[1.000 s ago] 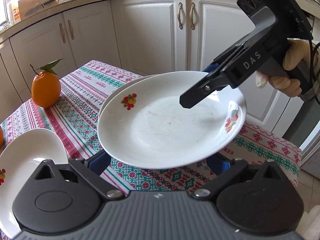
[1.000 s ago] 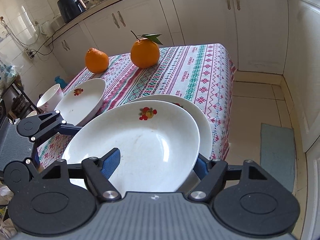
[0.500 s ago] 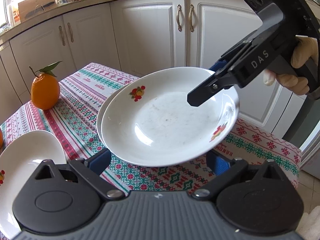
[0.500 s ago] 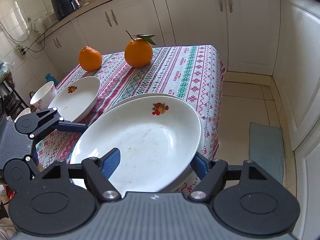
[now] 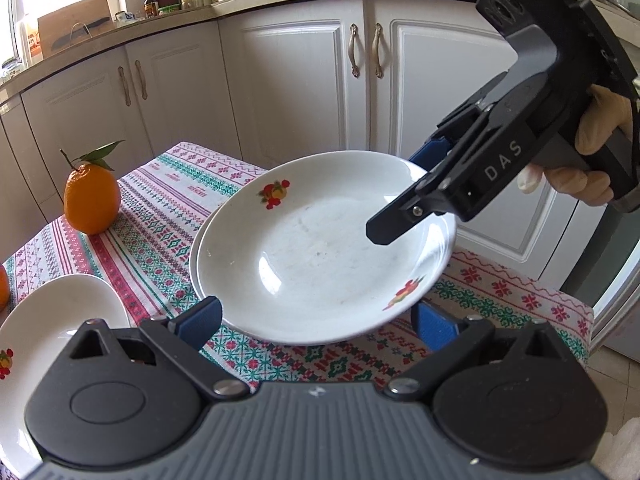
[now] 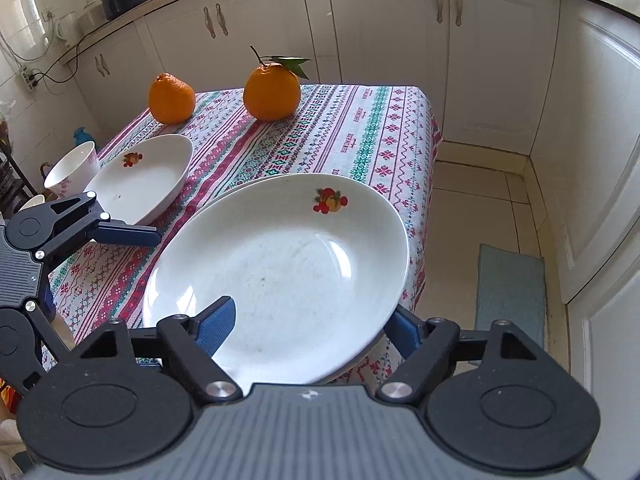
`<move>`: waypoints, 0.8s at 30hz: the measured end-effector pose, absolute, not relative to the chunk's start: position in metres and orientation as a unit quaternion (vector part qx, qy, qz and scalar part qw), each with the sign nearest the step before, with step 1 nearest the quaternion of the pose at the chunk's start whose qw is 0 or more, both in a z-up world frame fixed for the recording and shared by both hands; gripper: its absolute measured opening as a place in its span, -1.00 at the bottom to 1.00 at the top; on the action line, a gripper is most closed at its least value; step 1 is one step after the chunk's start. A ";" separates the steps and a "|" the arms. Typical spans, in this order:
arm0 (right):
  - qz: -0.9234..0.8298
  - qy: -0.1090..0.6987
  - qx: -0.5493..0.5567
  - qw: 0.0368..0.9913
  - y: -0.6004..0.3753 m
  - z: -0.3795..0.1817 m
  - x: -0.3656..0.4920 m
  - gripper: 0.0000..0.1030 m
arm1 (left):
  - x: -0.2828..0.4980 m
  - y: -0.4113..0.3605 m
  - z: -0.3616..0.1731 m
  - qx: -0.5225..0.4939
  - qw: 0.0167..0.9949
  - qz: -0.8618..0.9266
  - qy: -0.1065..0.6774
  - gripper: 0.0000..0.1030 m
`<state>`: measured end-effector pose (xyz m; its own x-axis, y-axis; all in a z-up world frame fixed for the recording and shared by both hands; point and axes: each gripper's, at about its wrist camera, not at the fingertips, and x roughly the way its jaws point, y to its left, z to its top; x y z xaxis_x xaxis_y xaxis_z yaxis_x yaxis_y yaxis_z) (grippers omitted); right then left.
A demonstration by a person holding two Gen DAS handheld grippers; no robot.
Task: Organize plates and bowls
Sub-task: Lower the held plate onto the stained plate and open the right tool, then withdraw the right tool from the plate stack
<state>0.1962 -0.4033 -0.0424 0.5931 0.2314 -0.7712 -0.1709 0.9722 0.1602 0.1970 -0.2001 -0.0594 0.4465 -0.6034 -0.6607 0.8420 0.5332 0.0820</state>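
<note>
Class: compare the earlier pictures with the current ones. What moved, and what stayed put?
The top plate came down onto the lower plate, almost covering it. The right hand-held gripper is opening, its fingers astride the rim. Oranges, side plate and left hand-held gripper stayed.

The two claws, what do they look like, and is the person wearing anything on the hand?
Both are black handheld tools. The left claw has a ribbed grey body, two round black discs, silver screws and blue finger pads. The right claw looks the same, with white letters DAS on its side and a pistol-style handle. The hand on it wears a pale glove.
</note>
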 end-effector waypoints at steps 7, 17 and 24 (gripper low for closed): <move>0.105 0.445 0.022 0.889 -0.400 -0.045 0.194 0.73 | 0.193 -0.197 -0.058 0.206 0.827 -0.438 0.287 0.96; 0.094 0.413 -0.011 0.906 -0.384 -0.026 0.173 1.00 | 0.178 -0.179 -0.049 0.206 0.843 -0.418 0.270 0.96; 0.074 0.377 -0.031 0.923 -0.357 -0.014 0.150 1.00 | 0.164 -0.147 -0.037 0.169 0.876 -0.367 0.265 0.99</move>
